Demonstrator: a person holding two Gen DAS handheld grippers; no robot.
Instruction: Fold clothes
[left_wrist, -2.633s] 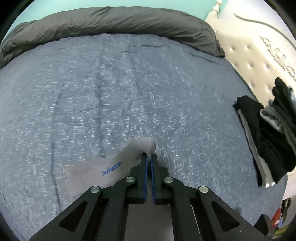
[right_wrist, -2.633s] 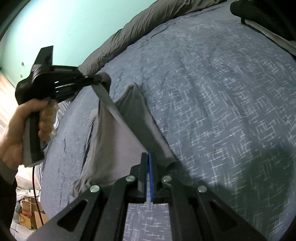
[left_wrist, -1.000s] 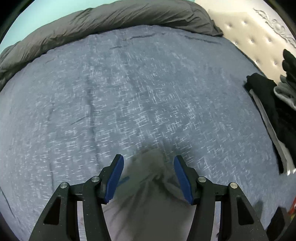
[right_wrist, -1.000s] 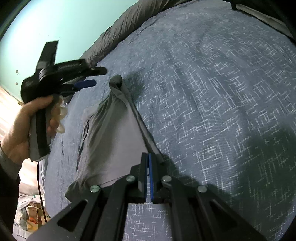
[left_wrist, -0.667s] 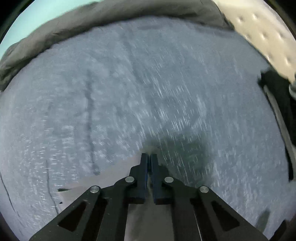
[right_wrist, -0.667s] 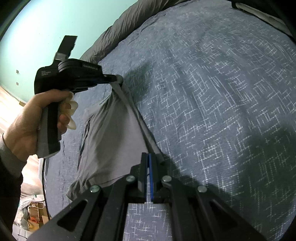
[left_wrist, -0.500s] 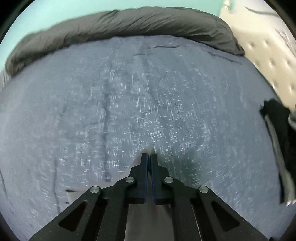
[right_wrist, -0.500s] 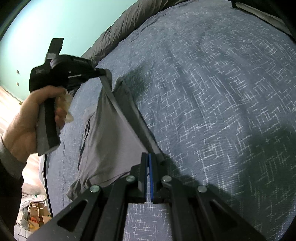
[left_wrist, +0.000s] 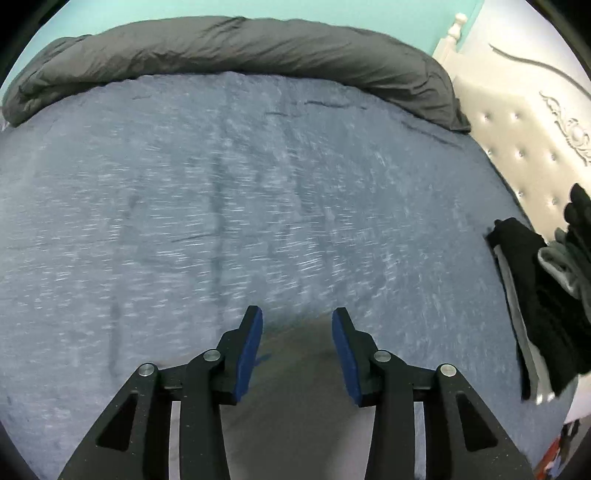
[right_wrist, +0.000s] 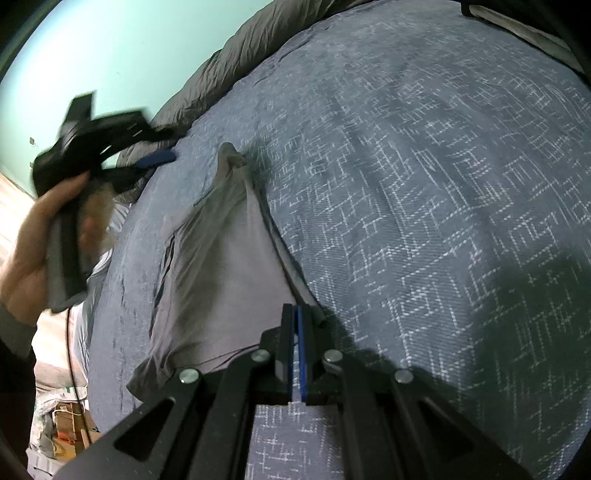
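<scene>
A grey garment (right_wrist: 221, 266) lies creased on the bed (right_wrist: 424, 166), one corner peaked. The right hand-held gripper (right_wrist: 297, 332) is clenched on its near edge. The left hand-held gripper (left_wrist: 297, 332) is opening above the cloth, grasping nothing.

Both wrist views look steeply down, close over the blue bedspread (left_wrist: 258, 192), sharing the grey garment (right_wrist: 229, 258).

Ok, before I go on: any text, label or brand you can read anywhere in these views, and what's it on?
No text is readable.
grey garment: a small blue printed mark near its far edge, too blurred and cut off to read.
cardboard boxes on the floor beside the bed: too small and dark to show any print.
</scene>
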